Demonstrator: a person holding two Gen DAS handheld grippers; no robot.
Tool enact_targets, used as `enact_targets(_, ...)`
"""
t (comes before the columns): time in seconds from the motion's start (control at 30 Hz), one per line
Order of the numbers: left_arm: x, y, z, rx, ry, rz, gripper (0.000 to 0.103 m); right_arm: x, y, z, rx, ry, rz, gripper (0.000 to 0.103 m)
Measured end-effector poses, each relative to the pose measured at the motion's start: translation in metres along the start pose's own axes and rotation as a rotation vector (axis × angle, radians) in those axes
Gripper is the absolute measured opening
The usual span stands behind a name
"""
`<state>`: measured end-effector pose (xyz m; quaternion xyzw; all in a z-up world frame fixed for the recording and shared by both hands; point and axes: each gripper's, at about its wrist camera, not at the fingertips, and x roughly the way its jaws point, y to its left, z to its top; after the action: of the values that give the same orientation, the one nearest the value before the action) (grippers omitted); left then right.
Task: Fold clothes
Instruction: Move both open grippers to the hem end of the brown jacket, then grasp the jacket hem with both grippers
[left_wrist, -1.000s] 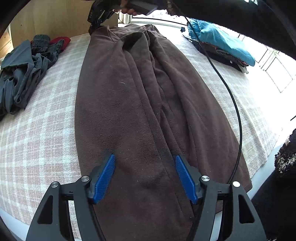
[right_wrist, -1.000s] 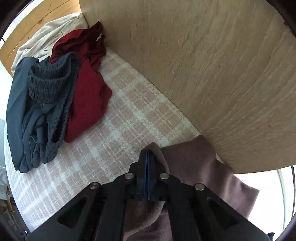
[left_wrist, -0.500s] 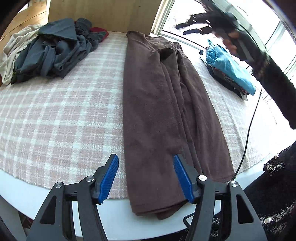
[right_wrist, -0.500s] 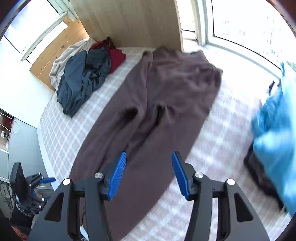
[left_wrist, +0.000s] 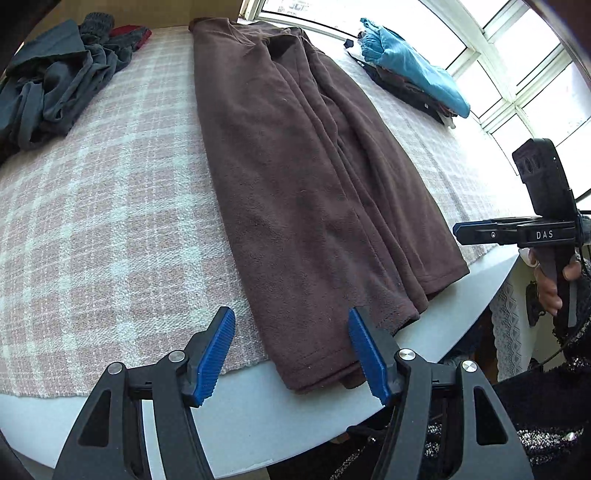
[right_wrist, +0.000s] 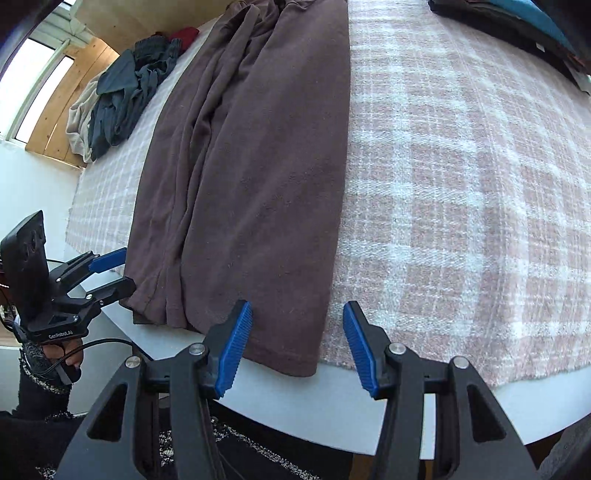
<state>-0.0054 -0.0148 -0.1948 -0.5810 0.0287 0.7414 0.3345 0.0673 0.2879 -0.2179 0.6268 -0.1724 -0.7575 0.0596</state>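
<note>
On my far left I see a heap of dark grey clothes (left_wrist: 51, 85) with a red garment (left_wrist: 131, 32) tucked behind it, lying on the pink plaid cloth (left_wrist: 92, 221) that covers the worktop (left_wrist: 280, 424). Next to that, well apart from the heap, the brown fleece garment (left_wrist: 295, 184) lies stretched lengthwise down the middle of the cloth, its near hem hanging just over the cloth's edge onto the bare white rim. My left hand-held gripper (left_wrist: 291, 354) hovers at that hem with its blue pads spread wide, holding nothing; the left corner of the hem sits between them. Further right, my right hand-held gripper (right_wrist: 297, 347) is also wide open and empty, straddling the hem's right corner at the worktop edge. Beyond it, at the far right by the window, a stack of folded clothes (left_wrist: 413, 85) topped with a teal piece rests on the cloth.
</note>
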Motion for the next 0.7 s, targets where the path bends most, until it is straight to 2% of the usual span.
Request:
enact_targets(0.03,0.001,-0.002,-0.001,0.012,0.005,-0.007,0.062,0.002,0.005,-0.002,-0.004,-0.007,-0.023,0.053)
enact_targets(0.1,0.003,-0.006,0.001,0.049,-0.001,0.005,0.063,0.005,0.011,-0.002,-0.018,-0.021,-0.009,0.054)
enact_targets(0.13,0.004,-0.009,0.002,0.060,-0.002,0.007,0.063,0.007,0.015,-0.001,-0.050,-0.015,-0.024,0.048)
enact_targets(0.17,0.006,-0.011,0.003,0.067,-0.002,0.002,0.063,0.008,0.019,0.000,-0.082,-0.007,-0.038,0.036)
enact_targets(0.2,0.007,-0.013,0.003,0.076,-0.003,-0.005,0.063,0.010,0.022,0.001,-0.120,0.029,-0.049,0.012)
enact_targets(0.27,0.009,-0.018,0.003,0.112,-0.012,0.005,0.046,0.002,0.019,0.005,-0.172,0.057,-0.060,0.009)
enact_targets(0.3,0.009,-0.019,0.004,0.123,-0.011,0.014,0.042,-0.005,0.015,0.007,-0.182,0.049,-0.093,0.004)
enact_targets(0.33,0.008,-0.018,0.005,0.130,-0.010,0.018,0.035,-0.012,0.011,0.009,-0.191,0.041,-0.125,0.004)
enact_targets(0.4,0.006,-0.013,0.006,0.112,-0.008,0.000,0.028,-0.013,0.004,0.010,-0.166,0.047,-0.099,0.004)
enact_targets(0.47,0.004,-0.008,0.007,0.091,-0.010,-0.015,0.027,-0.013,0.002,0.010,-0.135,0.043,-0.080,0.008)
enact_targets(0.5,0.004,-0.009,0.006,0.096,-0.012,-0.009,0.027,-0.016,0.002,0.009,-0.123,0.028,-0.075,0.019)
enact_targets(0.53,0.004,-0.010,0.005,0.101,-0.014,-0.004,0.027,-0.018,0.003,0.009,-0.110,0.012,-0.071,0.035)
enact_targets(0.6,0.004,-0.011,0.004,0.088,-0.014,-0.004,0.027,-0.020,0.006,0.008,-0.096,-0.015,-0.055,0.054)
enact_targets(0.67,0.004,-0.010,0.003,0.054,-0.010,-0.028,0.042,-0.010,0.007,0.010,-0.089,-0.006,-0.063,0.056)
enact_targets(0.7,0.005,-0.009,0.002,0.038,-0.005,-0.041,0.047,-0.003,0.009,0.008,-0.081,0.008,-0.039,0.055)
